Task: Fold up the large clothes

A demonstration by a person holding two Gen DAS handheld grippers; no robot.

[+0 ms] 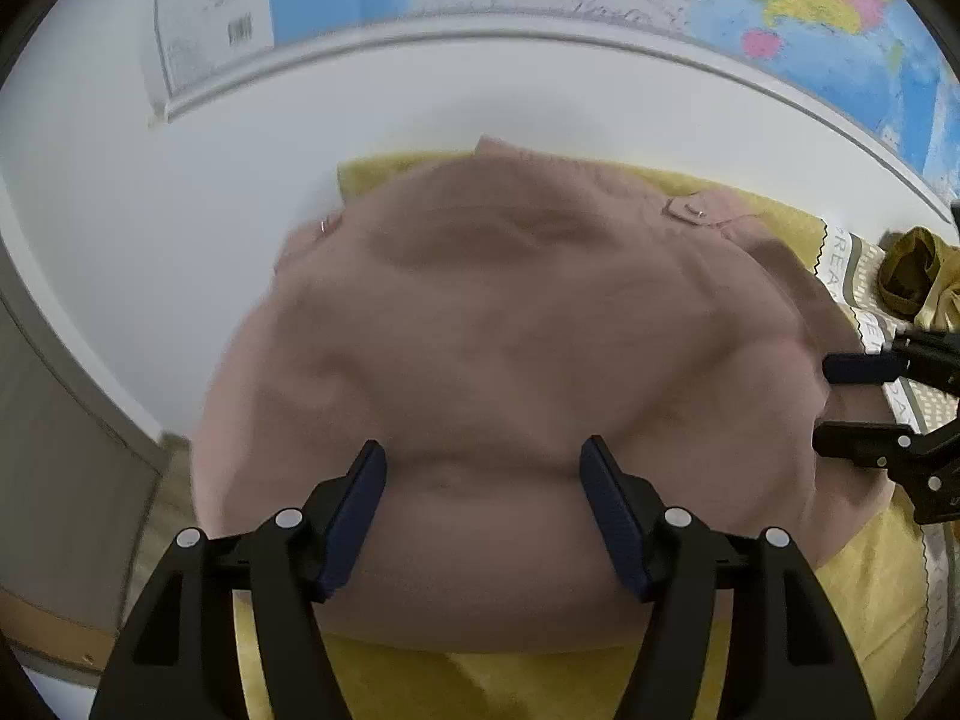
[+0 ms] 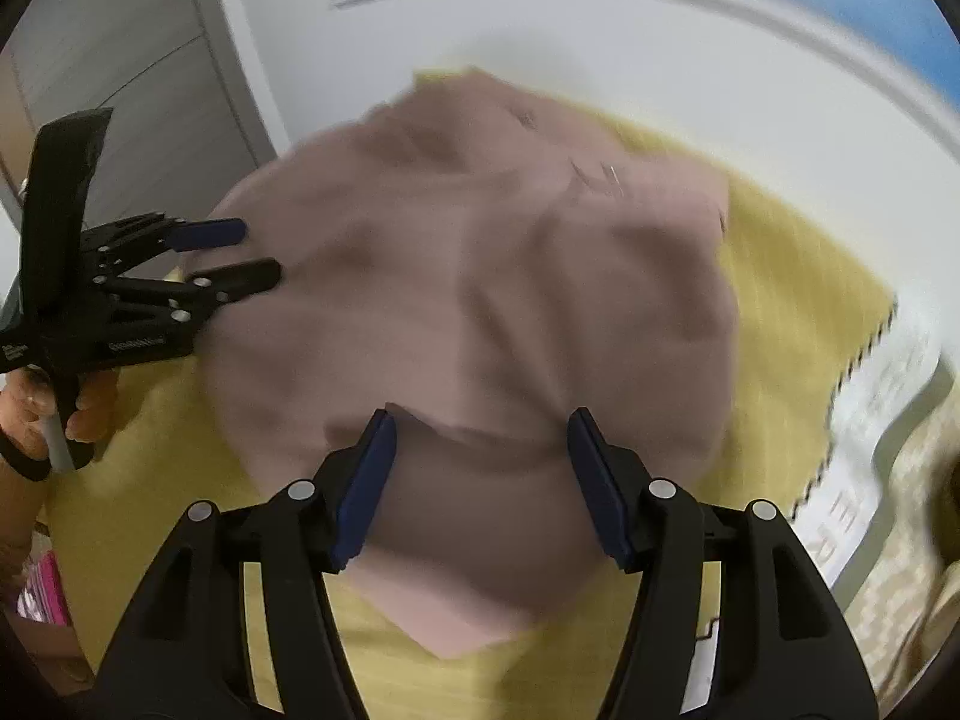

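A large dusty-pink garment [image 1: 510, 324] lies spread and rumpled on a yellow blanket [image 1: 864, 588]; it also shows in the right wrist view [image 2: 480, 300]. My left gripper [image 1: 483, 468] is open, its jaws wide apart over the garment's near edge, holding nothing. My right gripper [image 2: 480, 438] is open too, above the garment's near corner. In the left wrist view the right gripper [image 1: 834, 402] sits at the garment's right edge. In the right wrist view the left gripper [image 2: 252, 255] sits at the garment's left edge.
A white wall with a world map [image 1: 780, 6] runs behind the bed. An olive-yellow cloth [image 1: 918, 276] lies at the right on a patterned cover [image 1: 864, 276]. A grey cabinet [image 2: 120, 60] stands at the left. A pink item [image 2: 42, 600] lies low left.
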